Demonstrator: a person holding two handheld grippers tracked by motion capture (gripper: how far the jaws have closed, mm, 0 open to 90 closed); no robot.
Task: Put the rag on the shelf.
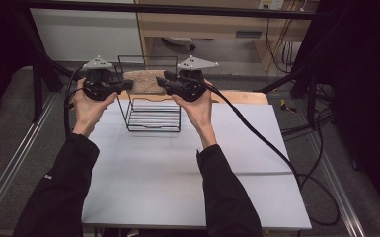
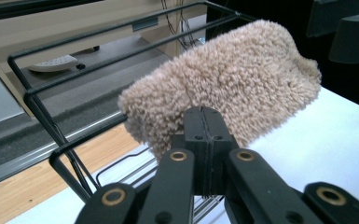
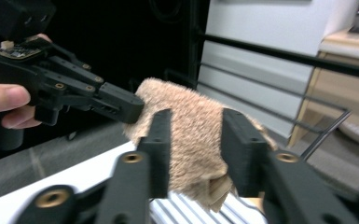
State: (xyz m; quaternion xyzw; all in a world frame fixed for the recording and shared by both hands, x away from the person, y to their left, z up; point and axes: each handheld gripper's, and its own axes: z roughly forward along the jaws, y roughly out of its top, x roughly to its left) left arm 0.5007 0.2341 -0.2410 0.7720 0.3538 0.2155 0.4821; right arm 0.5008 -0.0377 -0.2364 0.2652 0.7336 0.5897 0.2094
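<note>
On the table: everything sits toward the far edge, listed from biggest down.
Table: a pale grey top; the person's forearms in dark sleeves reach over it from the near side.
Wire rack: black, open-topped, standing on the table at its far middle, between the two hands; its top rails run behind the towel in the left gripper view.
Towel: a beige, fluffy cloth held up at the rack's far top rim, stretched between the two grippers; its pile shows close up in the left gripper view, and a loose corner hangs down over the rack's ribbed floor in the right gripper view.
Left gripper: jaws pressed fully together, pinching the towel's left end; the closed tips bite into the cloth.
Right gripper: jaws partly apart, standing either side of the towel's right end; whether the pads press on the cloth I cannot tell.
</note>
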